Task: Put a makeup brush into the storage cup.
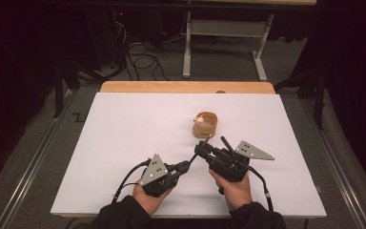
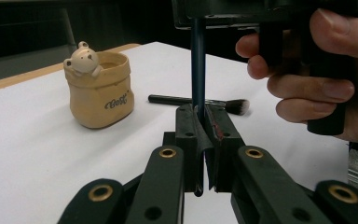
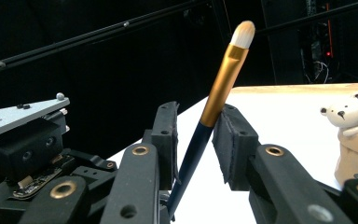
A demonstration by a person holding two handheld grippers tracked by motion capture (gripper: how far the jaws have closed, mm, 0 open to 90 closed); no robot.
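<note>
Left gripper (image 2: 199, 114): fingers (image 2: 186, 135) clamped shut on the lower end of the thin make-up brush with dark blue handle, gold ferrule and pale bristle tip (image 3: 219, 84). The handle stands up out of the grip, off the bench.

Right gripper (image 3: 198, 114): fingers (image 3: 230, 140) straddle the same brush around the handle/ferrule joint. One pad is at or just touching the stem and there's a visible gap to the other pad, so not clamped yet. I'm calling it open with the brush between the pads.

Both grippers sit together at the near middle of the white bench (image 1: 124, 143). The tan ceramic pot with a small white bear on its rim (image 1: 205, 125) is just beyond them.

Handling, my read:
- Brush is very light and the stem is stiff, so weight isn't the problem.
- Handle looks lacquered and round. It's likely to slip or roll between flat pads, and it pivots easily if gripped at one point only.
- Best hold is the handle just below the ferrule, or on the ferrule itself. That's rigid and near the balance point.
- Stay off the bristles, they're soft and will splay.
- Pot looks glazed and brittle, and light enough to tip if the brush pushes its rim.

A second, black brush (image 2: 182, 99) lies flat on the bench beyond the left fingers, near the pot, untouched.
</note>
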